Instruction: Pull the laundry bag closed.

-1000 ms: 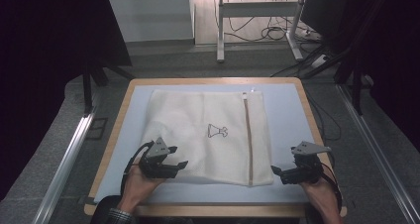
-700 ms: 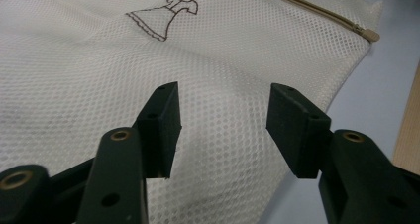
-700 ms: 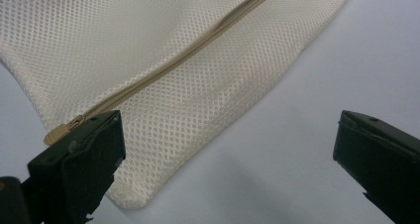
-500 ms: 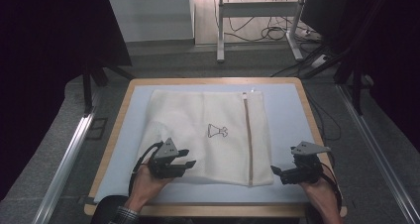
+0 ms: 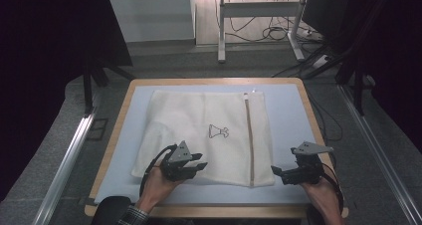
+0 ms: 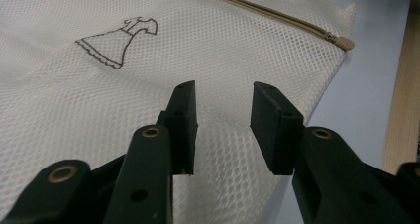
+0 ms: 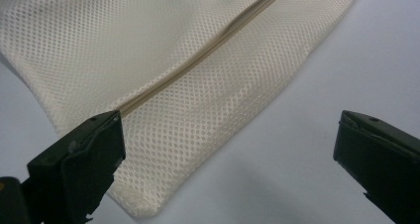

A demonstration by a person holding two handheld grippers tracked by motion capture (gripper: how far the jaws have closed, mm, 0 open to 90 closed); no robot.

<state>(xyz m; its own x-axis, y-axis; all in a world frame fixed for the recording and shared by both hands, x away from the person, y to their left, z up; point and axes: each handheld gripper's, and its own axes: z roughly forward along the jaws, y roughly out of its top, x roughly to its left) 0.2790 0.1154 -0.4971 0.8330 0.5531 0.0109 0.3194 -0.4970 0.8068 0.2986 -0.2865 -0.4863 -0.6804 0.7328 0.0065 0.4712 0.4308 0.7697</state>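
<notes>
On the pale blue mat [image 5: 288, 110] of a wood-rimmed table [image 5: 119, 116], a cream mesh laundry bag [image 5: 199, 135] printed with a small dress outline [image 5: 219, 131] lies flat, its near edge close to the table's near edge and its tan zipper [image 5: 248, 135] running from the far side toward the near right corner of the bag. A person's left gripper [image 5: 191, 166] hangs just over the bag's near edge, left of centre; in the left gripper view its two black jaws stand parted by a modest gap with only netting behind them, and whether they touch the cloth cannot be told. The right gripper [image 5: 279, 174] waits on the mat just beside the bag's near right corner, and the right gripper view shows its jaws flung wide, one over the corner near the foot of the zipper [image 7: 198, 60], the other over bare mat. Nothing is pinched by either tool. The zipper looks closed along its whole length, its pull [image 6: 341, 39] at the far end, and the bag shows no fold or lift. By these signs the handling has barely begun: the approach is made, while the grasp and whatever follows remain to be done.
</notes>
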